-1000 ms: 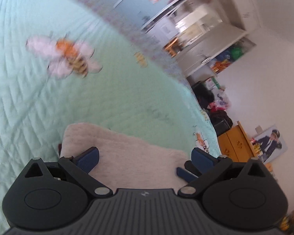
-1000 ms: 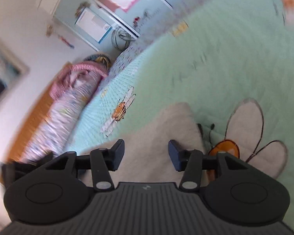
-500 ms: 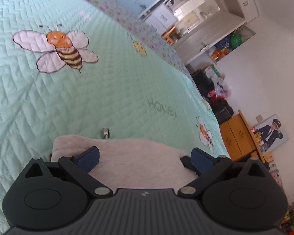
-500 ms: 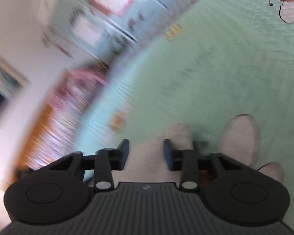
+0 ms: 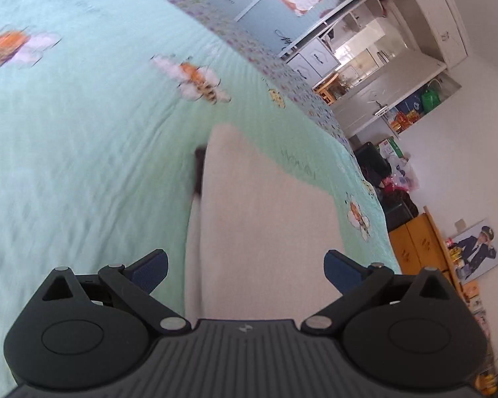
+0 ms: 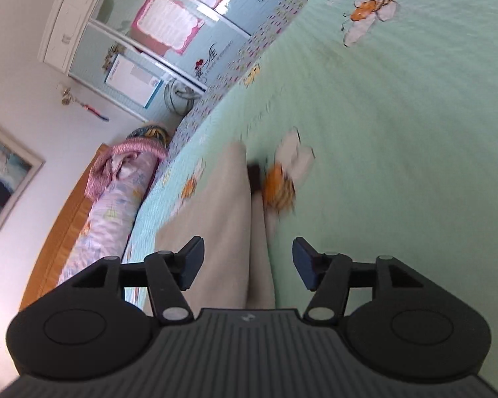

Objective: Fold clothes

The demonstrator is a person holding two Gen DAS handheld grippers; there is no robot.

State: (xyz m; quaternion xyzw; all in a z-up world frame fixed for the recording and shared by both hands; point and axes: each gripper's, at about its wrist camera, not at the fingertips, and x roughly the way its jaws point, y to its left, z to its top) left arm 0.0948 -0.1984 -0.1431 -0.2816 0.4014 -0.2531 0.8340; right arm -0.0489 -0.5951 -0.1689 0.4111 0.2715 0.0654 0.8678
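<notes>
Bedspread (image 5: 83, 165) first, since it fills the whole left side of the left wrist view: mint green, quilted, with blurry bee prints scattered over it, one bee (image 5: 199, 79) sitting up near the top middle. Moving toward the centre, the folded beige garment (image 5: 265, 215) lies flat on the bed, running from mid frame down to the bottom, with a dark bit poking out at its upper left edge. The left gripper (image 5: 245, 265) sits over the near end of it with its blue pads spread wide, nothing pinched, cloth just lying underneath between them. Over on the right edge there's an orange cabinet (image 5: 415, 242) and a framed photo (image 5: 478, 248) on the wall.

Right wrist view, same order: a framed picture (image 6: 3, 172) at the far left, a white wardrobe (image 6: 132, 33) with pink-bordered sheets on its doors in the upper left, and a rolled floral quilt (image 6: 116, 205) along the wooden bed edge. The same garment (image 6: 222, 205) shows in the lower middle as a stacked fold, two layers visible, right beside an orange bee print (image 6: 279, 189). The right gripper (image 6: 248, 267) is above its near end, and its jaws have just been opening; they stand apart now, not clamped on the cloth, though the fabric does lie in the gap below them. Another bee (image 6: 372, 6) is way up in the upper right on the green spread (image 6: 415, 132).
</notes>
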